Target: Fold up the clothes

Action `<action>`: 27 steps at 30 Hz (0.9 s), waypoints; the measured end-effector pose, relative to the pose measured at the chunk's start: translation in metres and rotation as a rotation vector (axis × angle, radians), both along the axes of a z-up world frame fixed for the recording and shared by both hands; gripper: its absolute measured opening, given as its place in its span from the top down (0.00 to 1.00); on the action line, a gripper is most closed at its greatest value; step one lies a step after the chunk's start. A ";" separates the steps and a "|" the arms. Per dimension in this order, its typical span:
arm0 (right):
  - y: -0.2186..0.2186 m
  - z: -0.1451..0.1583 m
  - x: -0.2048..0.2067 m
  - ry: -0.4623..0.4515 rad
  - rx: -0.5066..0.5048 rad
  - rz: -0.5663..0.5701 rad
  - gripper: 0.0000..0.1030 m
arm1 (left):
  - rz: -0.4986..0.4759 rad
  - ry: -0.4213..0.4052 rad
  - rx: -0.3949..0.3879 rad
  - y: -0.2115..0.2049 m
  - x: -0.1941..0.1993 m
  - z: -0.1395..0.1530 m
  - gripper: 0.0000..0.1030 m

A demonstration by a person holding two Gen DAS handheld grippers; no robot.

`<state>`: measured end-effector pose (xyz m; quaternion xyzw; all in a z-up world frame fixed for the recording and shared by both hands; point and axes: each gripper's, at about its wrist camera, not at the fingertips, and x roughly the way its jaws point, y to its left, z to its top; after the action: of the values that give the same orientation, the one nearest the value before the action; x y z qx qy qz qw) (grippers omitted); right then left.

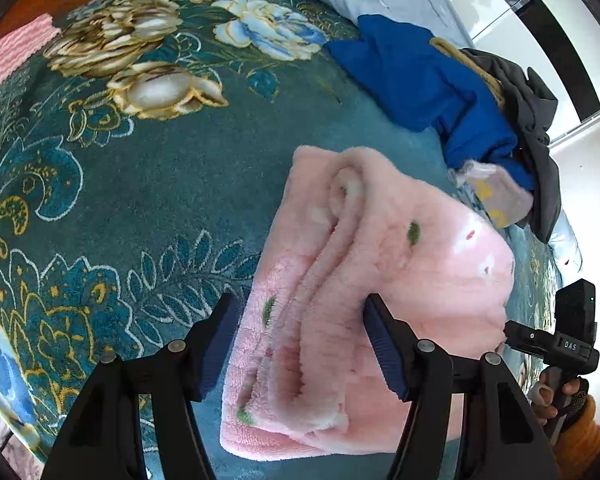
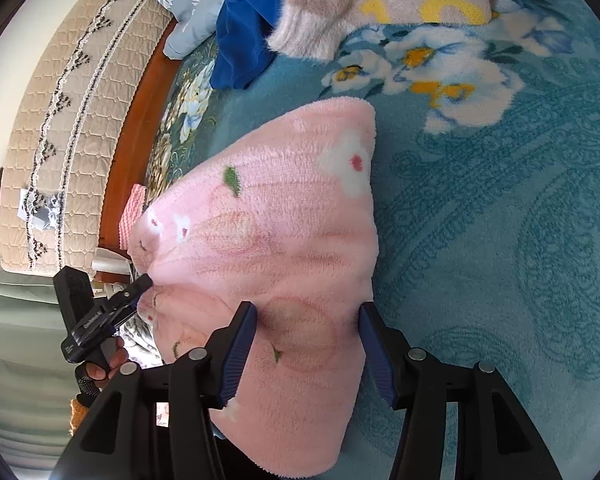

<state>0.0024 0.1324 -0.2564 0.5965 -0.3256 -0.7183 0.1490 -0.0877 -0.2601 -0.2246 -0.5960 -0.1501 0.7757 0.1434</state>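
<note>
Teal floral blanket is spreading out beneath both my grippers, with a quilted beige headboard rising off to the left in the right wrist view. Between my left gripper fingers the pink fleece garment is lying bunched and partly rolled, its ridges running straight ahead from the fingertips; those fingers are standing spread on either side of the fleece, not squeezing it. My right gripper is hovering over the same pink fleece, fingers likewise held wide apart with the cloth passing between and under them. In the right wrist view my left gripper is showing at the left, its tips touching the garment's edge, though I cannot tell from there whether it is pinching. Ahead of my left fingers, well apart, a blue garment is lying crumpled beside a dark grey one, with a fuzzy grey-pink sock just beside them.
</note>
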 end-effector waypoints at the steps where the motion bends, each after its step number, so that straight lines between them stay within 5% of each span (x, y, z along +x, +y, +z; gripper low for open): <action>1: 0.000 -0.001 -0.001 0.001 0.005 -0.002 0.45 | 0.020 -0.016 0.033 -0.005 -0.001 -0.005 0.33; 11: 0.005 -0.011 -0.003 -0.011 0.003 -0.027 0.43 | 0.097 -0.093 0.199 -0.023 -0.008 -0.030 0.25; 18: 0.006 -0.030 -0.004 -0.061 -0.037 -0.066 0.38 | 0.121 -0.080 0.207 -0.020 -0.005 -0.029 0.27; 27: 0.003 -0.032 -0.002 -0.070 -0.080 -0.138 0.39 | 0.131 -0.048 0.172 -0.008 0.002 -0.013 0.51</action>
<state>0.0008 0.1356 -0.2881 0.5908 -0.3995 -0.6921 0.1113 -0.0859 -0.2679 -0.2374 -0.5888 -0.2582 0.7531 0.1394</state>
